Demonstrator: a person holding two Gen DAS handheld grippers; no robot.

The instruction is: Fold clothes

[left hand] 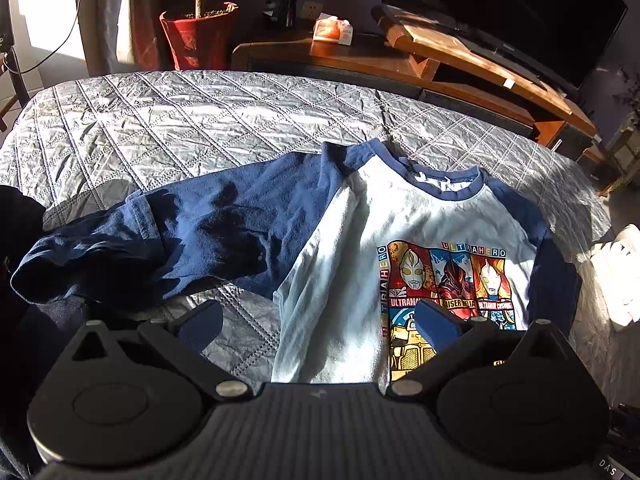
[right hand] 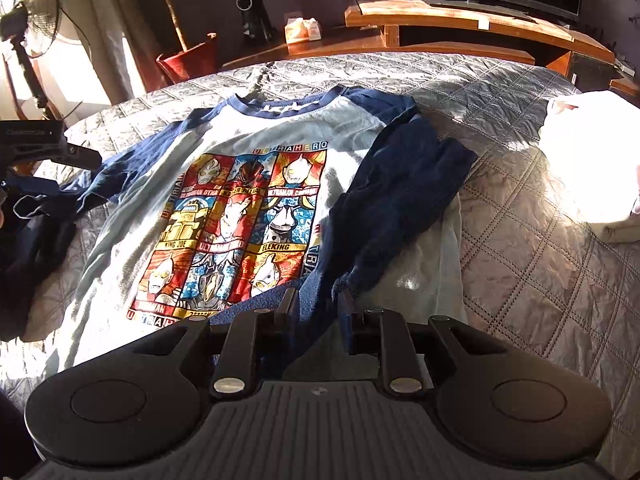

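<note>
two views were taken of one raglan shirt (left hand: pixel 360 248), laid face up on a quilted grey bedspread (left hand: pixel 180 120).

from the left wrist view, the left tongs (left hand: pixel 320 320) were seen spread wide, nothing held between them, the blue fingertips (left hand: pixel 200 324) poised over the bedspread and the shirt's lower body. the shirt's white body with its comic print (left hand: pixel 444 280) was seen on the right, and a navy sleeve (left hand: pixel 180 240) was stretched out to the left, crumpled, its cuff hanging toward the bed's edge. a folded white cloth (left hand: pixel 624 276) was seen at the right edge of the bed. beyond the bed, a red plant pot (left hand: pixel 198 36), a wooden tv stand (left hand: pixel 460 60) and a dark television (left hand: pixel 512 12) were seen.

from the right wrist view, the right tongs (right hand: pixel 320 312) were seen nearly pressed together, pinching the cuff end of the other navy sleeve (right hand: pixel 392 200), which was folded down over the shirt's side. the print (right hand: pixel 240 232) was shown in full, the navy collar (right hand: pixel 280 110) at the far end. the left tongs' dark body (right hand: pixel 44 148) was seen at the left edge, near the outstretched sleeve. the white cloth (right hand: pixel 592 160) was seen in bright sun at the right, well apart from the shirt. a standing fan (right hand: pixel 32 4) was seen in the far left corner.
</note>
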